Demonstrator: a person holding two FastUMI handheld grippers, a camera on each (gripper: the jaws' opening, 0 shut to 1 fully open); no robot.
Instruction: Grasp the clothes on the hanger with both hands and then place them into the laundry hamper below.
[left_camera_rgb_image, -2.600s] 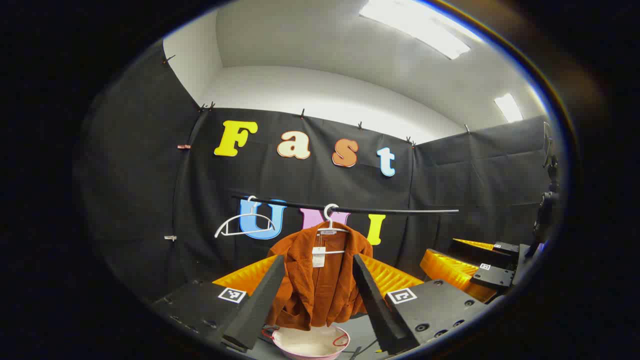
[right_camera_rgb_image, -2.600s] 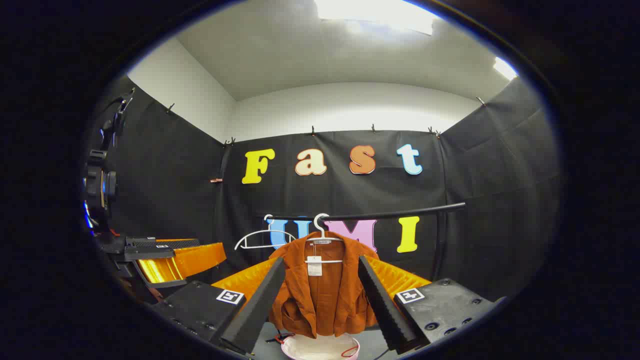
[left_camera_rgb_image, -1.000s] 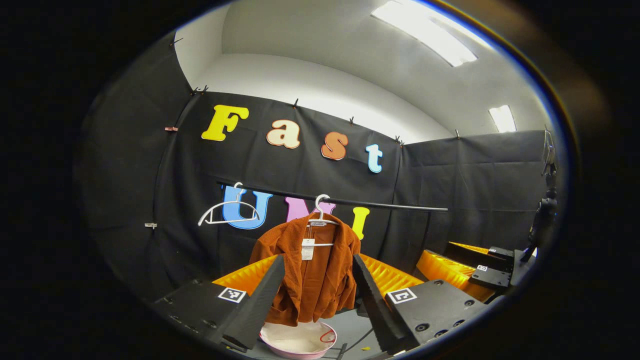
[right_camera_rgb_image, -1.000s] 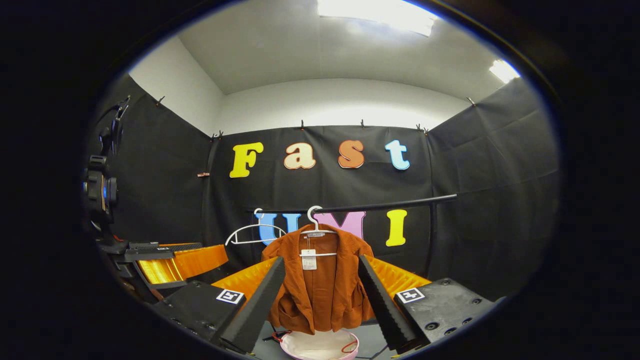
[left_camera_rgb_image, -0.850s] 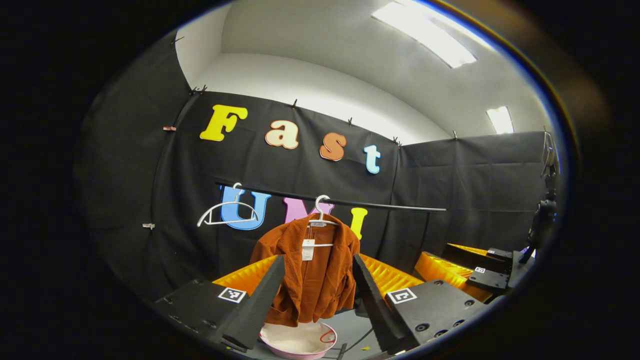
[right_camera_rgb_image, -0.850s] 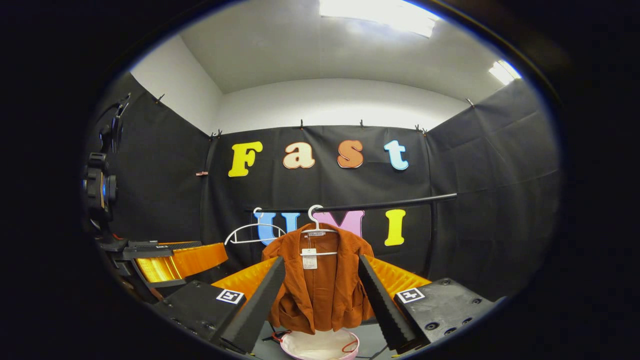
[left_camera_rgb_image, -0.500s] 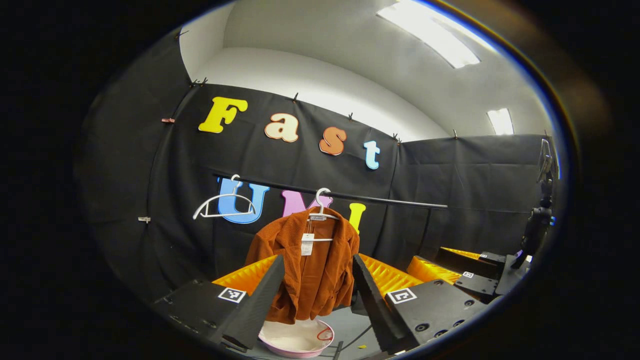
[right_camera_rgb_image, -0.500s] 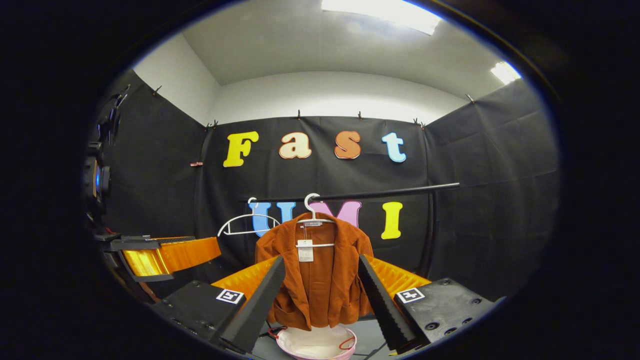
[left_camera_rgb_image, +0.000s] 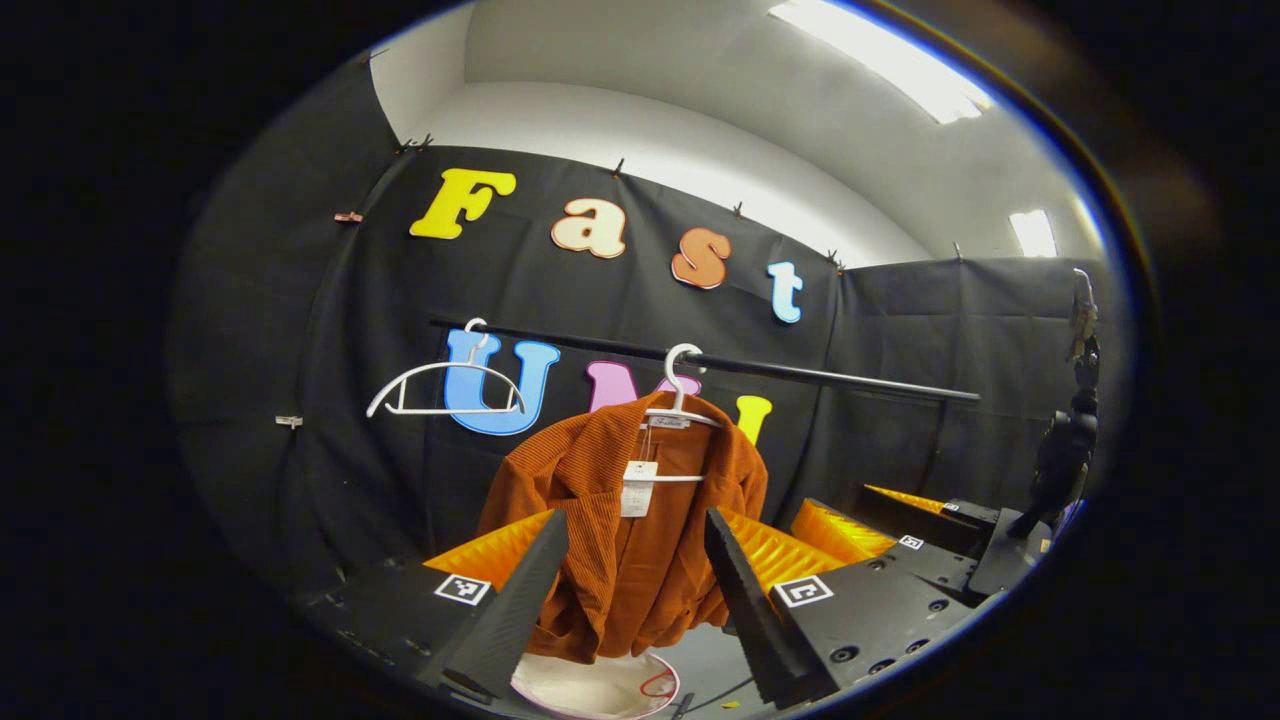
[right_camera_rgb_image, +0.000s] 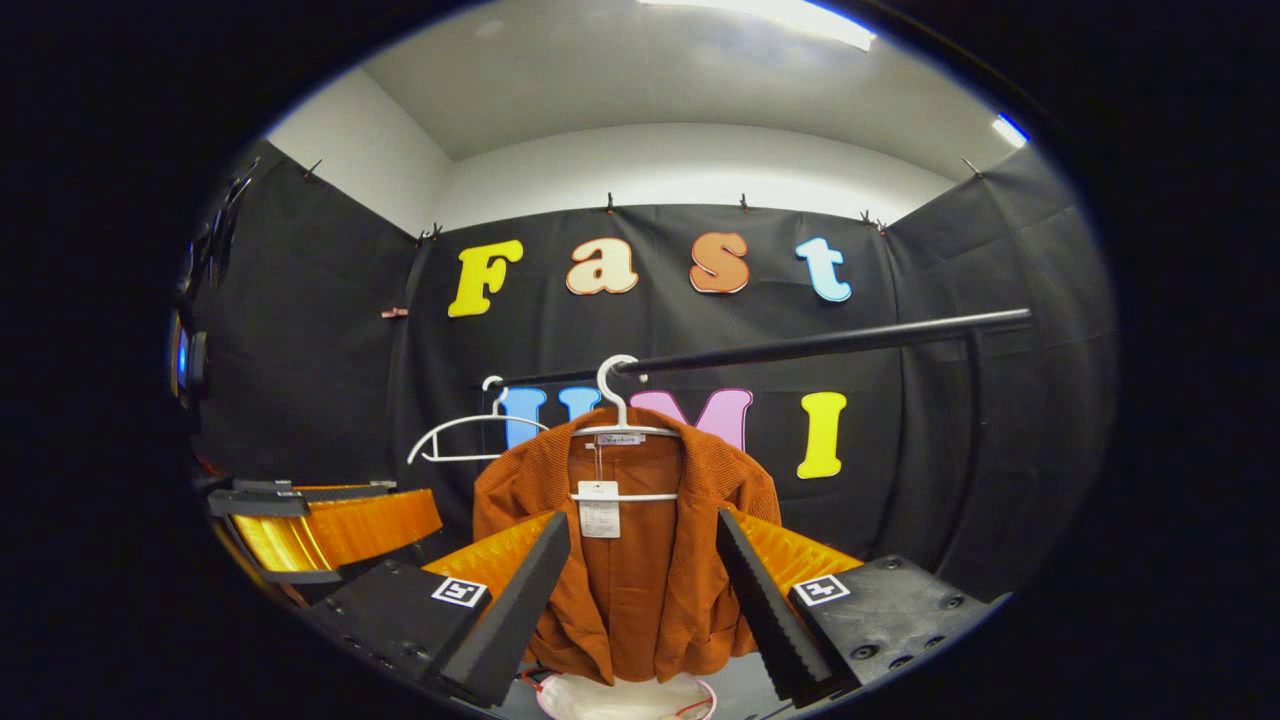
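Spare white hanger noted on the rail, left of the jacket. Jacket hung from its own hanger, directly above the hamper, so a release drops it in. Left tongs and right tongs held wide, short of the jacket, framing it for a two-sided grasp.

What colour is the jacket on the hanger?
Rusty orange jacket, clearest in the right gripper view.

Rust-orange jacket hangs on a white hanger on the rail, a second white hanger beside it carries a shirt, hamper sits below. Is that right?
Not quite. The second white hanger is bare, as the right gripper view shows. The rest holds: the jacket hangs on its hanger on the rail, with the hamper below.
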